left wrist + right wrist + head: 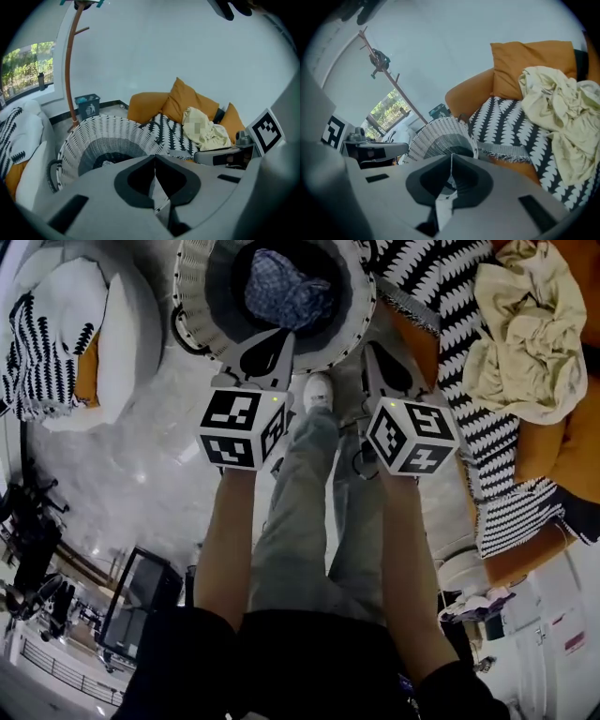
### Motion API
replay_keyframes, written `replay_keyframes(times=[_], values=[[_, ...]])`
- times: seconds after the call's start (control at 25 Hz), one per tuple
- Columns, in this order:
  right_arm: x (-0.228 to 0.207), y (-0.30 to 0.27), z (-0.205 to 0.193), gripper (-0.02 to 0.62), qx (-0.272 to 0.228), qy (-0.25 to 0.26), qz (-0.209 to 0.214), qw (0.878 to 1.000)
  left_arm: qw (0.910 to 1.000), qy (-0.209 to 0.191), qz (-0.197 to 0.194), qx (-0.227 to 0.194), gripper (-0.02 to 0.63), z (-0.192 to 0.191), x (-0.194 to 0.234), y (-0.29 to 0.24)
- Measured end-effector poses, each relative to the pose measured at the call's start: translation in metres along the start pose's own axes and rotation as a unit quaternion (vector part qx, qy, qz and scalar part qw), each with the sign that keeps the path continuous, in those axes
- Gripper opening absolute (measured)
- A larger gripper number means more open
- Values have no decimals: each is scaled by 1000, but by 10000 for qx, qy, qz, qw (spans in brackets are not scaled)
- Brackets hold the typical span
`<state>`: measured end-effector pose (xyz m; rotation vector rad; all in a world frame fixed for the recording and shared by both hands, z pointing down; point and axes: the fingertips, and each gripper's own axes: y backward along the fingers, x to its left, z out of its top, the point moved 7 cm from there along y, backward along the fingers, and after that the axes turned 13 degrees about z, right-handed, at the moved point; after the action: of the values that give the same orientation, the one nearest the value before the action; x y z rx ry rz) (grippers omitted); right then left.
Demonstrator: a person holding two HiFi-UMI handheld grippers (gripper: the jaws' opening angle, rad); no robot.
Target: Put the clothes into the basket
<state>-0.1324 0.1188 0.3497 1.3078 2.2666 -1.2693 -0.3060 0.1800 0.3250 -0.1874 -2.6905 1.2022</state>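
A round white wicker basket (199, 298) stands on the floor at the top of the head view, with a blue checked garment (281, 289) lying in it. My left gripper (279, 341) hovers at the basket's near rim, jaws shut and empty. Just right of the basket, my right gripper (371, 351) is also shut on nothing. A crumpled cream garment (525, 338) lies on the sofa at the right. The left gripper view shows the basket (108, 133) beyond the shut jaws (154, 161) and the cream garment (206, 127). In the right gripper view the basket (436, 137) sits behind the closed tips (451, 159), with the cream garment (562, 110) to the right.
An orange sofa (548, 451) with a black-and-white patterned throw (469, 390) fills the right side. A white armchair (112, 334) with patterned cushions stands at the left. A wooden coat stand (70, 70) and a blue bin (87, 105) are behind the basket. The person's shoe (319, 390) rests near the basket.
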Motion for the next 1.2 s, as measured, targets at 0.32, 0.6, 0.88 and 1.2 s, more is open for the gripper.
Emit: replay_keyframes(times=[0.32,0.6,0.88,1.2], values=[[-24,15,-8,14,-553,-535,-676,9947,9946,-580,-858,26,9,20,-21,-33],[-80,91,-35,14,-1102,-1118,-1210,9802,9845,-1136,-1332,119,9,17,-115,-48],[-124,153,-58,15,-1570,-1583,-1697,9599,9752,-1449,-1669,131,9,17,-190,-60],[-170,197,-50,17,-1929,-1555,-1855,9509,9745,-1572,-1598,-10,9,36,-246,-78]])
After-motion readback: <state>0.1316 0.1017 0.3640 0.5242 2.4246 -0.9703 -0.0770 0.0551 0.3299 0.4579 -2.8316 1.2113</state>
